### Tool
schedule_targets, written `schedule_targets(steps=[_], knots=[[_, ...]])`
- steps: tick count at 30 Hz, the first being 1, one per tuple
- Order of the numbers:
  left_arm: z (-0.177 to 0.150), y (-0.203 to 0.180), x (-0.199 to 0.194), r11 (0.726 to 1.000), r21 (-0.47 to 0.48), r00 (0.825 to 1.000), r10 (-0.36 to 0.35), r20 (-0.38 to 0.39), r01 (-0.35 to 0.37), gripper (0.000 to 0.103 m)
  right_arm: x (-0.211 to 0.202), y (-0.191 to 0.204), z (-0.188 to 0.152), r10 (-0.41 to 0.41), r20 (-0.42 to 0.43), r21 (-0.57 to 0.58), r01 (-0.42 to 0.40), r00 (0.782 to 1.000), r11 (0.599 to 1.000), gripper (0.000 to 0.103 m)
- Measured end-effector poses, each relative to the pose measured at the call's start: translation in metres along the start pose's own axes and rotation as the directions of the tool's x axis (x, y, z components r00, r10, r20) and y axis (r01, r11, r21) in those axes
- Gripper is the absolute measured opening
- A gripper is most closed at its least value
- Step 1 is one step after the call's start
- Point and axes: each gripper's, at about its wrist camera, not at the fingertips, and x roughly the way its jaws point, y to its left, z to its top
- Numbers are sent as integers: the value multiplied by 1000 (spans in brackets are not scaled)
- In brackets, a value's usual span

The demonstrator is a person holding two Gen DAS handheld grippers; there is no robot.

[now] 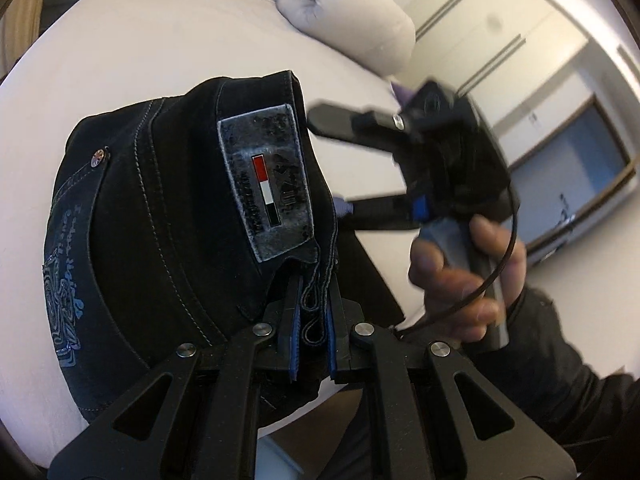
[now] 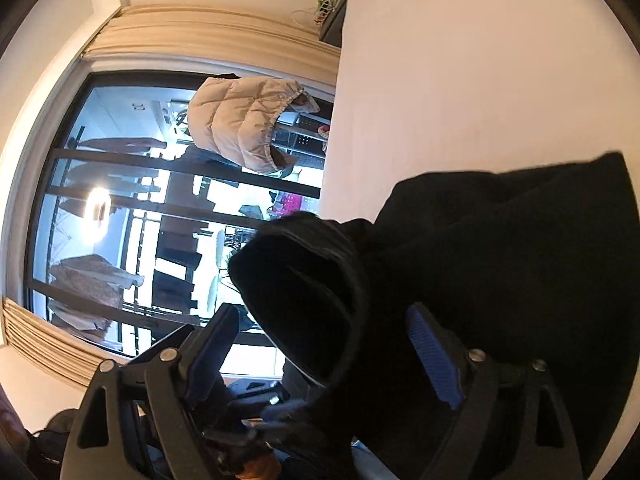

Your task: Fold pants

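Left wrist cam close over pants (image 1: 168,216) on bed (image 1: 160,52); right cam rolled sideways toward window (image 2: 120,220), pants shared.

Daylight is coming through the window (image 2: 160,216), where a lamp's reflection is glaring. The right gripper (image 1: 340,168) is looking blurred. Fisheye distortion is bending and darkening all edges.

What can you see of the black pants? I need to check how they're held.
The pants are dark denim with pale stitching, a rivet, blue embroidery on a pocket and a worn grey waistband patch with a red, white and black stripe. They lie bunched on the white bed, an edge clamped in the left gripper. The right gripper is open beside them.
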Motion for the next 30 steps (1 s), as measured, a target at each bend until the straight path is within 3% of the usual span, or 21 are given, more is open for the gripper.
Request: schedule_targets(steps=[4, 8, 10, 21, 30], knots=[[-7, -13, 11, 999, 39, 999, 19, -34, -18, 8, 3, -1, 0, -96, -48, -22, 95, 994, 995, 71], [-10, -26, 21, 997, 73, 998, 26, -66, -21, 8, 5, -9, -7, -224, -86, -62, 219, 971, 974, 32], [-4, -34, 33, 996, 83, 997, 23, -77, -17, 8, -4, -17, -9, -251, -70, -49, 247, 966, 968, 19], [23, -67, 64, 992, 125, 996, -13, -83, 23, 8, -59, -36, -1, -289, 18, -5, 289, 957, 957, 16], [19, -62, 98, 996, 90, 987, 16, -157, -2, 9, -64, -90, -1, -265, -41, 99, 267, 963, 958, 17]])
